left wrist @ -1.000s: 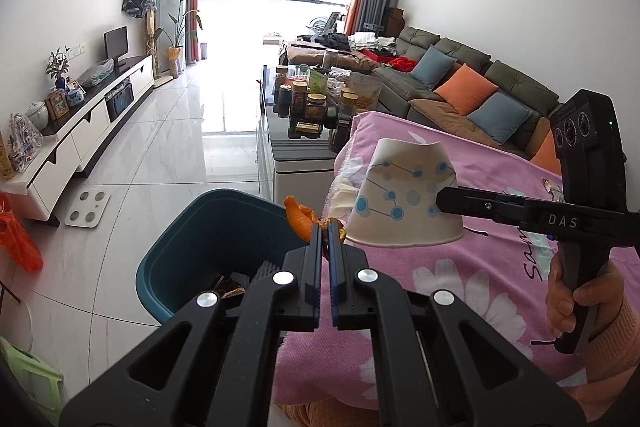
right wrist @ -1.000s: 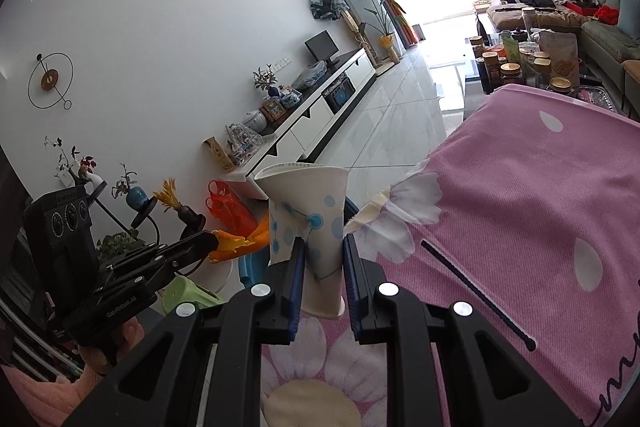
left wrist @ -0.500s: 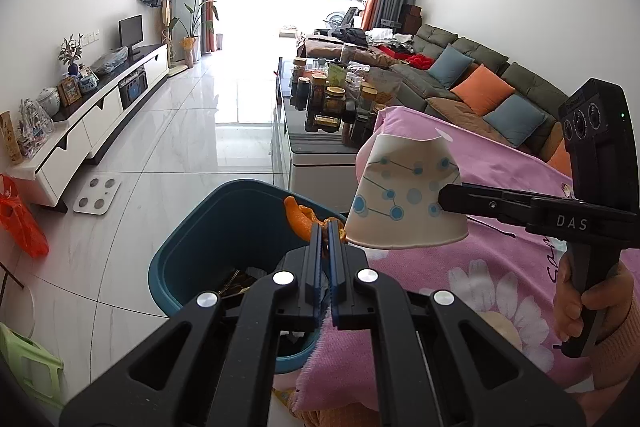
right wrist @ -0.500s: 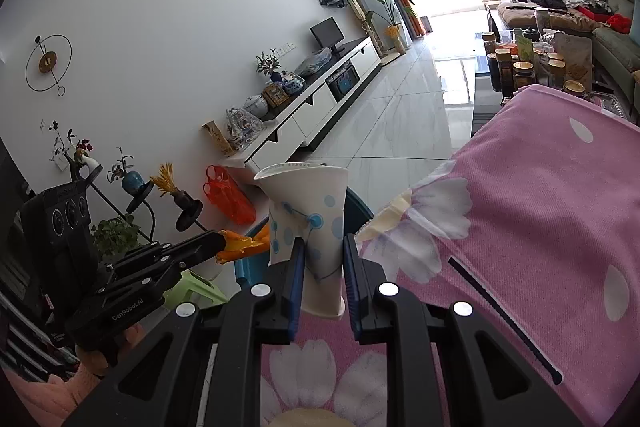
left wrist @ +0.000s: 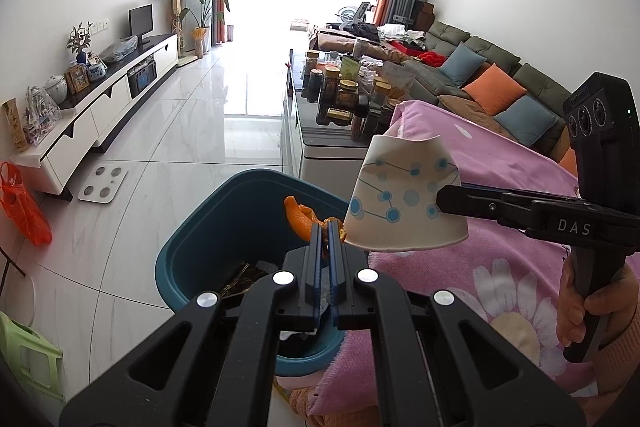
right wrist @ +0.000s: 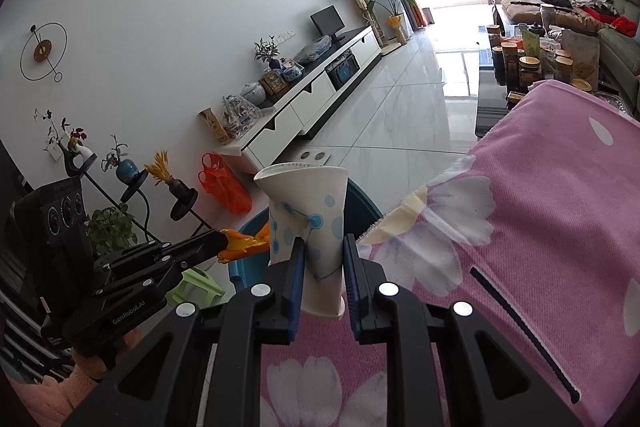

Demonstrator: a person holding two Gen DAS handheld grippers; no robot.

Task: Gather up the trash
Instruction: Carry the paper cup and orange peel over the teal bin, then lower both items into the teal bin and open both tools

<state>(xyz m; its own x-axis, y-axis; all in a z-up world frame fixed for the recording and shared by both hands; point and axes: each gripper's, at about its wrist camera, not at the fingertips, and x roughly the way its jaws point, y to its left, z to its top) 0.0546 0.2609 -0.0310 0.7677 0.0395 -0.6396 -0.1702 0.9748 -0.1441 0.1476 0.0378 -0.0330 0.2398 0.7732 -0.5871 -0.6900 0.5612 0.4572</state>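
Note:
My left gripper is shut on a piece of orange peel, which hangs over the teal trash bin. The bin stands on the floor against the edge of the pink flowered tablecloth and holds some dark rubbish. My right gripper is shut on a crushed white paper cup with blue dots, held just right of the bin's rim. In the right wrist view the left gripper shows at left with the peel, and the bin is mostly hidden behind the cup.
A black stick lies on the pink cloth. A low table crowded with jars stands beyond the bin. On the floor are a white scale, an orange bag and a green stool. A grey sofa runs along the right.
Both grippers have moved toward the bin with their loads; the bin now looks larger and the peel hangs further over its opening. Both grips are unchanged.

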